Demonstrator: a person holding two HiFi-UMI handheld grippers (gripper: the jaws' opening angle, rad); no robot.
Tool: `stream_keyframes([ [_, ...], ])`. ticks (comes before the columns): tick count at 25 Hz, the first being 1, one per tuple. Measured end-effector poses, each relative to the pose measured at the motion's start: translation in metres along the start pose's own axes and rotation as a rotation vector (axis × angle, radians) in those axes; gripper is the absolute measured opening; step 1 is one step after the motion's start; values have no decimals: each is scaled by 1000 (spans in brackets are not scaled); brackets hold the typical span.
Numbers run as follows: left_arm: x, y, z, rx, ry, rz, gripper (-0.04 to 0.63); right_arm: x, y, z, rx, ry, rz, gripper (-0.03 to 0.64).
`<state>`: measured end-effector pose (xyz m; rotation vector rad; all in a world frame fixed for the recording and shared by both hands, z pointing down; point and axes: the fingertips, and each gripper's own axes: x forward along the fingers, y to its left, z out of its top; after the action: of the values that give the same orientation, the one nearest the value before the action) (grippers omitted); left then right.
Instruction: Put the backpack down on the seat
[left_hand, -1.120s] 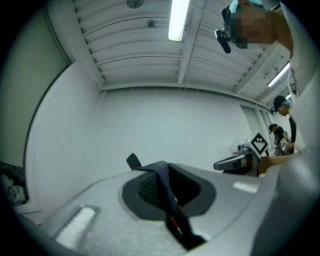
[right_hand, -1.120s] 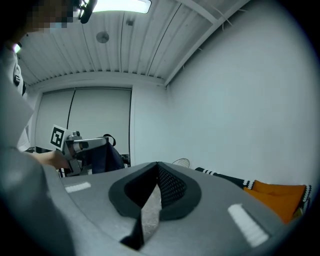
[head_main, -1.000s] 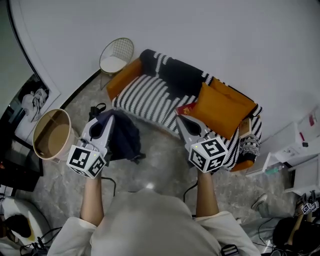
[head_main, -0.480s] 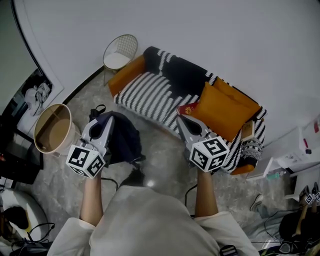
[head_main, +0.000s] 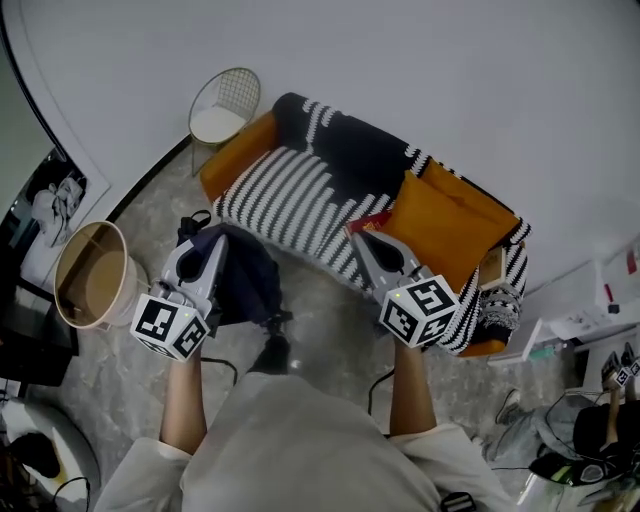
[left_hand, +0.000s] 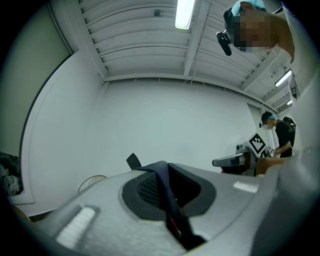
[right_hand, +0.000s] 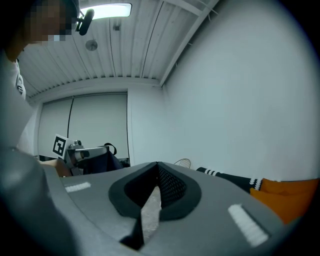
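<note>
Left gripper (head_main: 212, 244): we see its jaws pinched nearly together on a dark blue strap (left_hand: 168, 202), which runs down through the narrow slot between the pads.
Backpack (head_main: 250, 282): dark navy, it hangs from that strap just to the right of the left gripper, over the marble floor (head_main: 325, 325). It is in front of the sofa and not on the seat. From above we cannot tell whether its bottom touches the floor.
Right gripper (head_main: 363, 239): the jaws are drawn together with nothing between them. Only a thin slit shows behind the tips, and what we see through it seems to be floor.
Sofa (head_main: 300, 195): orange, it stands against the white wall under a black-and-white striped throw (head_main: 275, 185), with a large orange cushion (head_main: 440, 225) at its right end. The right gripper points at its front edge.
Wire chair (head_main: 225, 105): it stands just past the sofa's left arm and has a white seat pad.
Round bin (head_main: 62, 285): tan, it stands on the floor to the left of the left gripper.
</note>
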<state>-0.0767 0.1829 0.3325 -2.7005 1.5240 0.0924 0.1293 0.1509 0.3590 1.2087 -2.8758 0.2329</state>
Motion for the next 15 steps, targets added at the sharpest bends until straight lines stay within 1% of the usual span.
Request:
stream_keyframes([
  [4,46,32,-7,-8,-8,-39,18,41,-32,7,-18,24,-29,5],
  [10,108,84,-9,-7,-2,-75,18,102,-73,16,-1,42,-46,5],
  [15,150,129,-7,-4,-9,-81,18,155,-92,21,7,57,-19,5],
])
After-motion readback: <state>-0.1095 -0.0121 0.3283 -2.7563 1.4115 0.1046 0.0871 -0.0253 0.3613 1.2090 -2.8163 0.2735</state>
